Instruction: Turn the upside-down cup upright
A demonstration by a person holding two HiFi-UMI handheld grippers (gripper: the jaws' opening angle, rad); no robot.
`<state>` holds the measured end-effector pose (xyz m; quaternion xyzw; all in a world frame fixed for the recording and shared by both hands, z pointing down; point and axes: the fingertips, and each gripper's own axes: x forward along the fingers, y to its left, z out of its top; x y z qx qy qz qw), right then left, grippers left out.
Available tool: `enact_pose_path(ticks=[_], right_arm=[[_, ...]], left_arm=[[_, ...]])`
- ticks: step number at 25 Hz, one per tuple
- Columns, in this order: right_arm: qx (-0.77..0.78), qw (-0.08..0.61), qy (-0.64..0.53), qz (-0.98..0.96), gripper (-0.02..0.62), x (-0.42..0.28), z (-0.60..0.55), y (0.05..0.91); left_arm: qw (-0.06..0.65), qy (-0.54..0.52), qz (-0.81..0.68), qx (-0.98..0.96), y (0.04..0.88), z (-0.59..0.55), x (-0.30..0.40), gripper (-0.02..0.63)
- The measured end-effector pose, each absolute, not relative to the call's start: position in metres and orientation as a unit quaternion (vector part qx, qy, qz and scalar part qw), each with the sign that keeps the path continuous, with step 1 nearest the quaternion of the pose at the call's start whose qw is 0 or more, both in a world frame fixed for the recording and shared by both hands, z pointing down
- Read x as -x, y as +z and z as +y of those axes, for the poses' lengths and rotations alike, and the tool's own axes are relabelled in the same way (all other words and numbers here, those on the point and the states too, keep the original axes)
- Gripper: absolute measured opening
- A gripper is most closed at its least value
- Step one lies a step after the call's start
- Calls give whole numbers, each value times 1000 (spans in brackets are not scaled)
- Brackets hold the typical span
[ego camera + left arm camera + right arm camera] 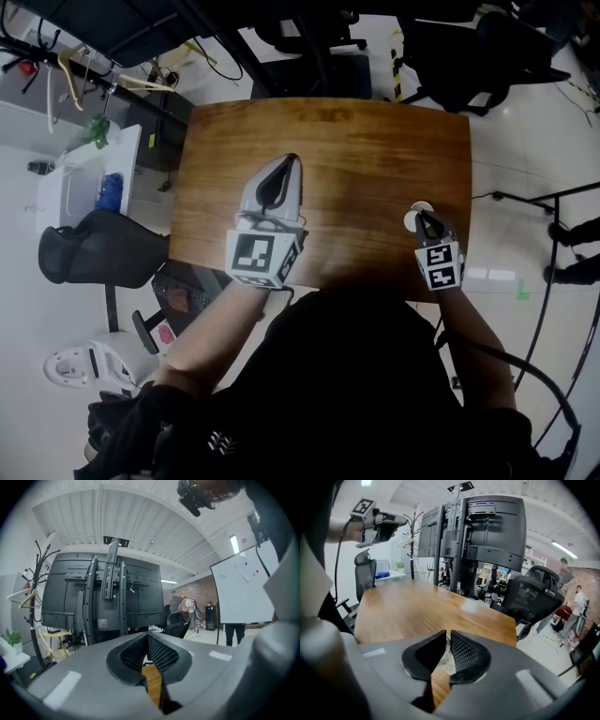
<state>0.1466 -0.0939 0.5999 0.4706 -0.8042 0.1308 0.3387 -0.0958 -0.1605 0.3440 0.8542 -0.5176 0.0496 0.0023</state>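
A small white cup point(411, 221) sits near the right edge of the wooden table point(356, 159), mostly hidden behind my right gripper point(423, 217). In the right gripper view its pale wall point(445, 661) shows in the narrow slit between the pads, and the right gripper point(446, 634) is shut on it, pointing down at a slant. I cannot tell which way up the cup is. My left gripper point(288, 160) hovers over the table's middle left, held level. Its pads meet in the left gripper view and the left gripper point(147, 636) is shut on nothing.
A large black screen stand point(483, 531) rises beyond the far table edge. A black office chair point(532, 599) stands off the table's far right corner and another point(98, 248) at its left. A coat rack point(35, 583) and a whiteboard point(243, 588) stand further off.
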Motion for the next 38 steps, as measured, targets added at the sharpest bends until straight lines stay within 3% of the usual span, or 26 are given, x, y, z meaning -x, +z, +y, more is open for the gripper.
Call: enact_pose_path(ticks=[13,15,16,25,26,30,36,38], right_arm=[[-439,281,198,-830,38,-78,-84,619],[-443,284,202,-826,34,-77,-88,626],[-447,285,204,-823,2,-77,-90,629],[-471,259,207,-817,3,-95,-98,625],[-478,249,204,-817,10,-102,-101,620],[-506,219,217,-806,169,-141,-110,609],[-485,220,311,-788,198,-160,-97,641],[-477,214,324,-789,155,-157,-95,645]], left_arm=[[3,60,-528,-847,345,-158,119,0],[3,63,-528,-847,345,-157,121,0],[3,65,-529,-846,345,-157,123,0],[3,66,-537,-841,346,-156,131,0],[3,65,-537,-841,346,-156,129,0],[4,61,-536,-842,346,-158,123,0],[1,58,-532,-844,343,-159,114,0],[-1,57,-532,-845,341,-160,111,0]])
